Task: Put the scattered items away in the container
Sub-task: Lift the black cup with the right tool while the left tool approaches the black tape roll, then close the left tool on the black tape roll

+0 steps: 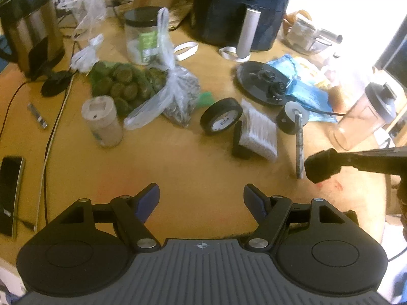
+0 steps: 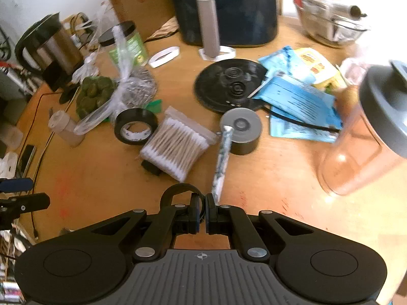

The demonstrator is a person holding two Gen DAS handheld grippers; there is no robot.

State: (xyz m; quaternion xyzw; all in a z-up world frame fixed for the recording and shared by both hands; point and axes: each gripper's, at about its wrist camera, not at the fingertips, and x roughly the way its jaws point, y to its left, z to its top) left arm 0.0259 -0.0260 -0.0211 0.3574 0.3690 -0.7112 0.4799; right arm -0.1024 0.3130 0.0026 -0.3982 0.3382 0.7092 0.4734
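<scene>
My left gripper (image 1: 201, 200) hovers open over bare wood, nothing between its blue pads. My right gripper (image 2: 201, 213) is shut, and a thin black loop (image 2: 178, 189) sticks out from its pinched tips; the left wrist view shows this gripper at the right edge (image 1: 320, 165). Just beyond lie a speckled stick (image 2: 222, 157), a pack of cotton swabs (image 2: 175, 147), a black tape roll (image 2: 136, 127) and a grey-topped black cylinder (image 2: 241, 129). The left wrist view shows the same tape roll (image 1: 221, 117) and swabs (image 1: 257, 134).
A round wooden table (image 1: 193, 167) carries an air fryer (image 1: 241, 10), a kettle (image 1: 30, 25), bagged green balls (image 1: 119, 84), a lidded jar (image 1: 142, 35), a black disc (image 2: 226, 84), blue packets (image 2: 300, 101), a clear tumbler (image 2: 361, 137), a glass bowl (image 2: 333, 25) and a phone (image 1: 10, 193).
</scene>
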